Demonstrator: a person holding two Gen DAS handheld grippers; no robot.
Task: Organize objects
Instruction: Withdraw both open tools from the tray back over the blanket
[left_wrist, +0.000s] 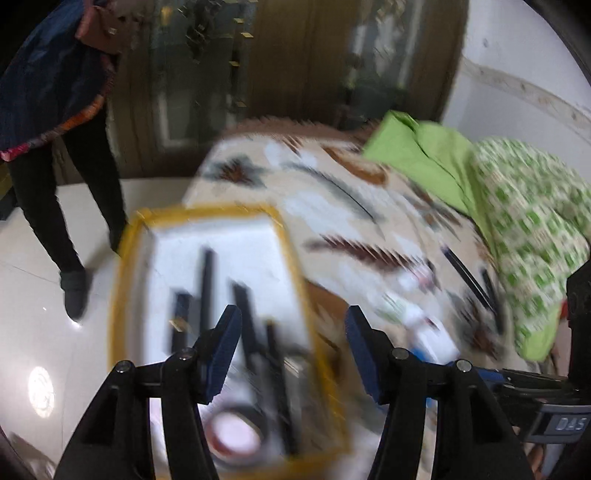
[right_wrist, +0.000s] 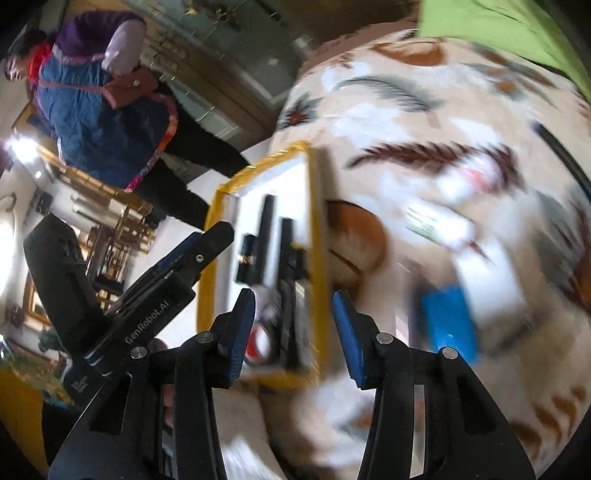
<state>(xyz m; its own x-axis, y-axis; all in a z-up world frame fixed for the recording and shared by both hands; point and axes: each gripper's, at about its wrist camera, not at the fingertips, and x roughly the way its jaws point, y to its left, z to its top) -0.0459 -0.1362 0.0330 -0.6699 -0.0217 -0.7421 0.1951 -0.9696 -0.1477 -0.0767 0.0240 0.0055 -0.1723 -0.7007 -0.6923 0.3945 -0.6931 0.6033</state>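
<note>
Bed (left_wrist: 332, 192): one, covered by a cream blanket with a brown and grey leaf print; carries all items below.

Green bedding (left_wrist: 517, 206): one heap, far right of the bed.

Tray (left_wrist: 291, 258): one, white with yellow rim, on the bed's left edge, directly ahead of and below the left gripper (left_wrist: 293, 328); ahead-left of the right gripper (right_wrist: 293, 306).

Contents of tray: long black stick-like items (left_wrist: 207, 280), at least four, exact count blurred; one round tape roll (left_wrist: 236, 432), at the near end.

Loose on the blanket right of the tray: one blue flat item (right_wrist: 448, 321); white packets (right_wrist: 491, 273), about three, blurred.

Left jaws: released, nothing between. Right jaws: released, nothing between.
</note>
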